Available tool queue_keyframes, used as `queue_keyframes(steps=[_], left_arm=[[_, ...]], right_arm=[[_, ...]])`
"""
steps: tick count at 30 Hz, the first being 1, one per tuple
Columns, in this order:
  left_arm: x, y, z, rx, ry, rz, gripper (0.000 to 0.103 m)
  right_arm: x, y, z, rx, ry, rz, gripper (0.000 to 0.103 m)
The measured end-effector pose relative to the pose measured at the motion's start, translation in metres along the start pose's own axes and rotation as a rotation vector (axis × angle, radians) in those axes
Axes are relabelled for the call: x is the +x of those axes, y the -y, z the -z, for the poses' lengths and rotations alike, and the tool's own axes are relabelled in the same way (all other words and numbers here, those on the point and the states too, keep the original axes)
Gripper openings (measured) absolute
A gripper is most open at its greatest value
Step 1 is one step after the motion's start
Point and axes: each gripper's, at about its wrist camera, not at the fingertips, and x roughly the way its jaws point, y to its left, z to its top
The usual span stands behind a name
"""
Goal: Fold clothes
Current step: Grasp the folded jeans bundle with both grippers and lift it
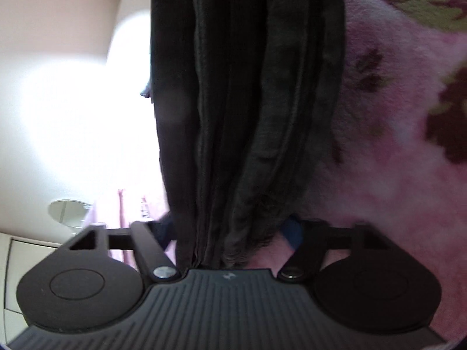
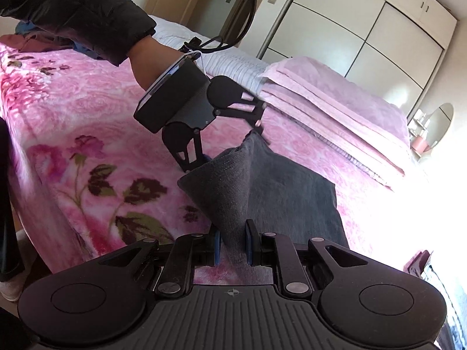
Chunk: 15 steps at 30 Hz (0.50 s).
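A dark grey garment (image 2: 280, 186) is held up over the bed's pink floral blanket (image 2: 73, 110), part folded, its lower end resting on the blanket. My right gripper (image 2: 232, 246) is shut on its near corner, blue pads (image 2: 217, 245) pinching the cloth. My left gripper (image 2: 233, 151) shows in the right wrist view, its jaws wide, the bunched far corner of the cloth between them. In the left wrist view the same garment (image 1: 242, 102) hangs in dark folds straight out from between the jaws of my left gripper (image 1: 233, 233), with the fingertips hidden by cloth.
Folded lilac blankets (image 2: 335, 108) lie stacked on the far side of the bed. A pile of clothes (image 2: 43, 38) sits at the far left. A white wardrobe (image 2: 364, 29) and a round mirror (image 2: 440, 122) stand beyond. My left forearm in a black sleeve (image 2: 81, 11) crosses above the bed.
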Motion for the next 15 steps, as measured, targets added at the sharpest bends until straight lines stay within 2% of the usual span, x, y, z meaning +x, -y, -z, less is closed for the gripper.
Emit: queue_keyframes(steps=[2,4,6,9,12,15], left_arm=[[-0.004,0.0,0.002,-0.005,-0.013,0.006,0.039],[-0.009,-0.001,0.004,-0.013,-0.021,0.011,0.033],[-0.014,-0.001,0.005,-0.024,-0.027,0.015,0.031],[-0.019,-0.002,0.004,-0.035,-0.038,0.022,0.029],[-0.024,-0.003,0.004,-0.05,-0.043,0.027,0.028],[-0.027,-0.003,0.004,-0.067,-0.051,0.029,0.027]], right_arm=[[-0.001,-0.003,0.004,-0.002,0.0,0.006,0.015],[0.0,-0.008,0.009,-0.008,-0.008,0.005,0.015],[0.002,-0.016,0.015,-0.039,-0.018,0.011,0.016],[0.013,-0.031,0.027,-0.129,-0.068,0.059,0.044],[0.026,-0.036,0.041,-0.167,-0.136,0.115,0.044],[0.035,-0.032,0.052,-0.192,-0.152,0.18,0.044]])
